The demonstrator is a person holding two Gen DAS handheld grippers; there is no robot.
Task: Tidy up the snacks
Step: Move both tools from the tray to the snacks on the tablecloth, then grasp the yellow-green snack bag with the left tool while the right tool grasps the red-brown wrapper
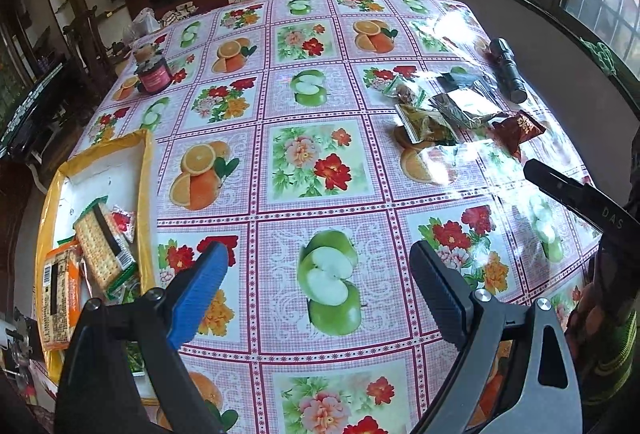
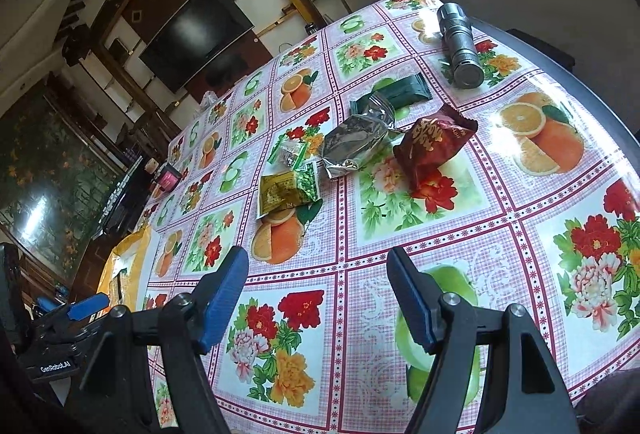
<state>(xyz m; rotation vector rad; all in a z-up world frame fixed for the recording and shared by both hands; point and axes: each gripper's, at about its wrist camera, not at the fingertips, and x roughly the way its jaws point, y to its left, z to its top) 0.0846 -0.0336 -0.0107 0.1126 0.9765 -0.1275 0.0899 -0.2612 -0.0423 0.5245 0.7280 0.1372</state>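
1. Snacks split into two groups on your table (image 1: 320,194), which wears a glossy cloth printed with oranges, green apples and flowers; take the yellow-rimmed tray (image 1: 146,170) at the table's left edge as the landmark.

2. Inside the tray lie a cracker pack (image 1: 102,246), an orange-wrapped pack (image 1: 60,294) and a small red sachet (image 1: 122,220), all crowded toward its near end.

3. Well away from the tray, across the table toward the window side, sits the loose pile: a dark red packet (image 2: 434,142), a silver foil pouch (image 2: 356,142), a yellow-green packet (image 2: 286,190), a small green-edged clear packet (image 2: 290,152) and a dark green wrapper (image 2: 404,88).

4. Beyond that pile, farther still from the tray, a black flashlight (image 2: 460,46) lies on its side.

5. Past the tray's far end, near the table's left edge, stands a jar with a pink label (image 1: 154,74).

6. Your left gripper (image 1: 320,274) hangs just beside the tray's near right corner, jaws spread wide with nothing between them, over a printed apple.

7. Your right gripper (image 2: 316,282) points toward the loose pile, far from the tray, its jaws apart and holding nothing, above bare cloth short of the packets.
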